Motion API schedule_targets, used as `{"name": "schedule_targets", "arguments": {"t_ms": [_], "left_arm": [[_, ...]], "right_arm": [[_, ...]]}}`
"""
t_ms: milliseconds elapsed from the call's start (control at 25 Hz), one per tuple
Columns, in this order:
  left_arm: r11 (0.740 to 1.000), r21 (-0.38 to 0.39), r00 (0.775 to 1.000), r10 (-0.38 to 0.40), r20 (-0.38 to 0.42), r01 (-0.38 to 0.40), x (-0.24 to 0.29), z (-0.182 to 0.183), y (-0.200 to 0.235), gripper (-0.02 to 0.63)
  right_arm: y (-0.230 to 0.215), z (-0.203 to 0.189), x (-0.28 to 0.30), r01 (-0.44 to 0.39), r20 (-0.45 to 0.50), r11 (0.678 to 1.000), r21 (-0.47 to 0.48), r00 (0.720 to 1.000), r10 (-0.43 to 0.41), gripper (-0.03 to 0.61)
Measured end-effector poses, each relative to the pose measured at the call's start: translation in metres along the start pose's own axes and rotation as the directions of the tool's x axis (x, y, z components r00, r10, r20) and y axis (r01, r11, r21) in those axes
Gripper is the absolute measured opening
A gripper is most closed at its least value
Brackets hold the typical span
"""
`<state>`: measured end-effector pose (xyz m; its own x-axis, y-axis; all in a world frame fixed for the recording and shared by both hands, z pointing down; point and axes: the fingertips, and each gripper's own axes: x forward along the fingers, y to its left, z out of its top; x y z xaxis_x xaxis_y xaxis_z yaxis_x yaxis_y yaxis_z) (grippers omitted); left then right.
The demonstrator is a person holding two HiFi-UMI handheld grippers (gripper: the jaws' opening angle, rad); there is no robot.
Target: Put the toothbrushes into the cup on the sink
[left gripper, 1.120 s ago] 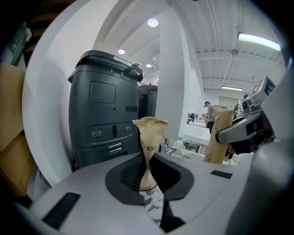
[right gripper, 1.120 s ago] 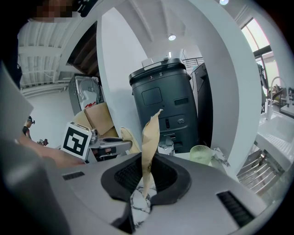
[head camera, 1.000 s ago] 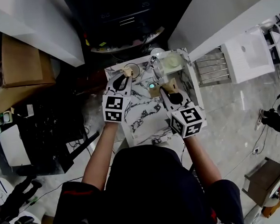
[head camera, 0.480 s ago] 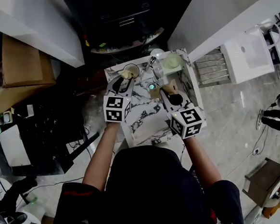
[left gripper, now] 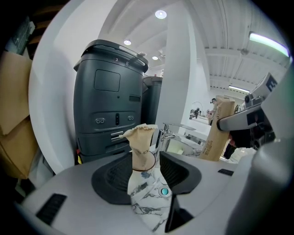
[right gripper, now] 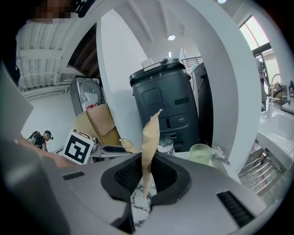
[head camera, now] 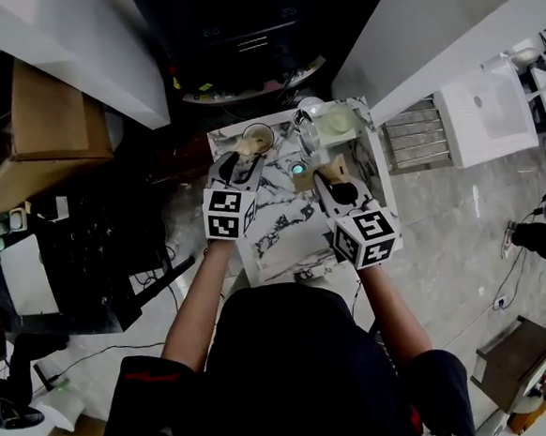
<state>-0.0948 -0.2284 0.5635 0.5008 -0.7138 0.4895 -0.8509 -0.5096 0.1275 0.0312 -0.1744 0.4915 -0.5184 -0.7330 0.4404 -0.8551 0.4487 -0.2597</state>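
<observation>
First toothbrush (left gripper: 140,140) stands upright in the cup (head camera: 267,133) at the back left of the marble sink top (head camera: 288,225). It sits between the pads of the left gripper (left gripper: 146,170), but they don't press on it. Those jaws have just been opening and are spread wide, so we read this as the let-go.

To do it well, we'd back the left gripper straight out along its own line, jaws kept wide, with no sideways swing. The wrapper's crimped top could snag a pad and tip the cup. Only then bring the other one over, lower end first, down inside the rim beside the first.

Looks: both brushes are in tan paper wrappers, so we can't see bristles or handle. The first has a frilled, crimped top edge and some small print we can't read. Paper is light and floppy, so it likely leans once free.

Second toothbrush (right gripper: 150,142) is clamped upright in the right gripper (right gripper: 146,176), jaws closed on its lower part. It's held over the sink top, to the right of the cup and apart from it.

Further out: tap (head camera: 306,133) just right of the cup, pale green cup (right gripper: 200,153) past it near the back right corner, dark grey machine (left gripper: 108,110) behind the sink.
</observation>
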Motion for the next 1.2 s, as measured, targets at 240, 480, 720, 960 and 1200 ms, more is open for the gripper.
{"name": "schedule_targets", "arguments": {"t_ms": [240, 480, 720, 960, 1200], "left_arm": [[0.999, -0.012, 0.999, 0.037, 0.000, -0.037, -0.013, -0.005, 0.000, 0.176], [0.997, -0.038, 0.998, 0.066, 0.007, -0.066, -0.032, -0.007, -0.010, 0.175], [0.992, -0.066, 0.993, 0.110, 0.041, -0.107, -0.054, 0.000, -0.026, 0.159], [0.987, -0.075, 0.986, 0.149, 0.080, -0.143, -0.077, 0.010, -0.043, 0.081], [0.982, -0.089, 0.977, 0.177, 0.117, -0.167, -0.098, 0.016, -0.058, 0.038]], "right_arm": [[0.002, 0.000, -0.002, -0.040, 0.001, 0.999, -0.015, 0.999, 0.040, 0.061], [0.004, 0.001, -0.008, -0.093, 0.001, 0.995, -0.032, 0.996, 0.093, 0.061], [0.003, 0.006, -0.009, -0.161, 0.002, 0.986, -0.054, 0.987, 0.161, 0.061], [0.010, 0.009, -0.005, -0.233, -0.006, 0.970, -0.075, 0.972, 0.233, 0.061], [0.025, 0.010, -0.001, -0.297, -0.016, 0.949, -0.101, 0.955, 0.297, 0.061]]}}
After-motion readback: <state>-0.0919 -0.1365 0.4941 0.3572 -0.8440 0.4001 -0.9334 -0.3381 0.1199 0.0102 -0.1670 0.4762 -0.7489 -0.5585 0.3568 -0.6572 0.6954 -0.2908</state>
